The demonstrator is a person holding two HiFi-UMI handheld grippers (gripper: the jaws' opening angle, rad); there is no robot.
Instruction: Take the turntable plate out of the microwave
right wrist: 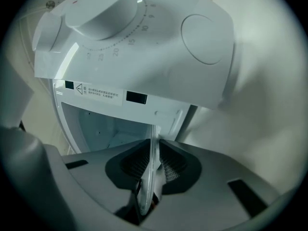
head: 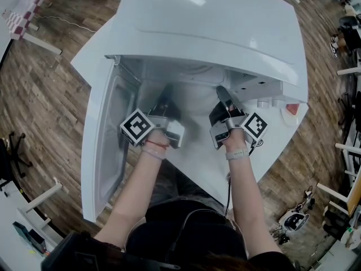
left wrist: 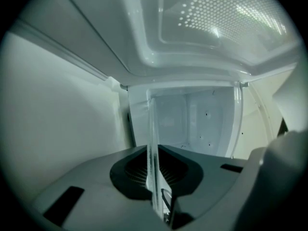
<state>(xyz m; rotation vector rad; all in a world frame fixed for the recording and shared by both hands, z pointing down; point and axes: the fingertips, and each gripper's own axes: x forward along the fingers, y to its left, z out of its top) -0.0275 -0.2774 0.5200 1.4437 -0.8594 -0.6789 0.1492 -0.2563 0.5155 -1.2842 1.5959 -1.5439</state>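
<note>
The glass turntable plate is clear and hard to see from above; it spans the mouth of the white microwave. My left gripper holds its left rim and my right gripper its right rim. In the left gripper view the plate shows edge-on, standing between the dark pads of the left gripper, which is shut on it. The right gripper view shows the plate's rim pinched in the right gripper in the same way. The cavity lies beyond.
The microwave door hangs open to the left of my left hand. The control panel with its timer dial sits just above and right of the opening. The cavity ceiling is close over the left gripper. Wooden floor surrounds the stand.
</note>
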